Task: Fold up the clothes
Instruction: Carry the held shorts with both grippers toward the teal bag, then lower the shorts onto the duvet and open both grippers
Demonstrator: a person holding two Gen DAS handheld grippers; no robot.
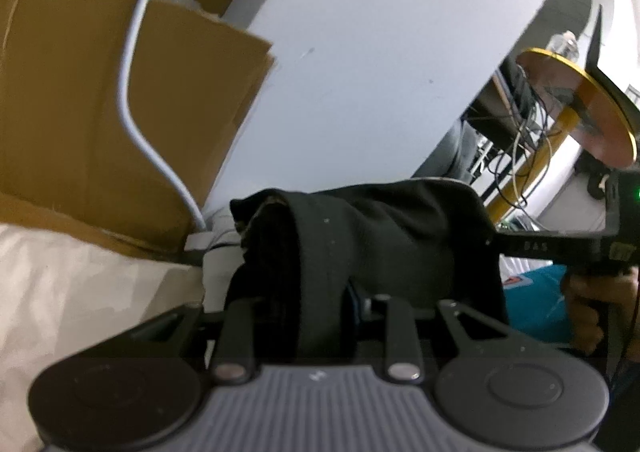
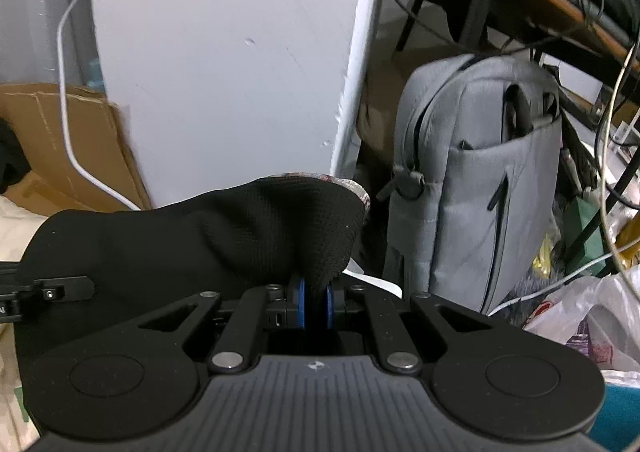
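Observation:
A black garment (image 1: 380, 236) hangs stretched between my two grippers, above a cream sheet (image 1: 60, 292). My left gripper (image 1: 316, 292) is shut on a thick bunched fold of it, and the cloth drapes over and hides the fingertips. In the right wrist view the same garment (image 2: 200, 244) spreads to the left. One corner, with a pale, red-flecked edge (image 2: 352, 186), is pinched between the blue pads (image 2: 301, 302) of my right gripper (image 2: 314, 304), which is shut on it. A person's hand (image 1: 592, 308) holds the right gripper's handle at the right edge of the left wrist view.
A cardboard box (image 1: 100, 112) with a white cable (image 1: 128, 92) across it stands left of a white pillar (image 1: 360, 72). A grey backpack (image 2: 480, 172), plastic bags (image 2: 580, 312) and tangled wires crowd the right. A gold-rimmed disc (image 1: 580, 108) sits beyond.

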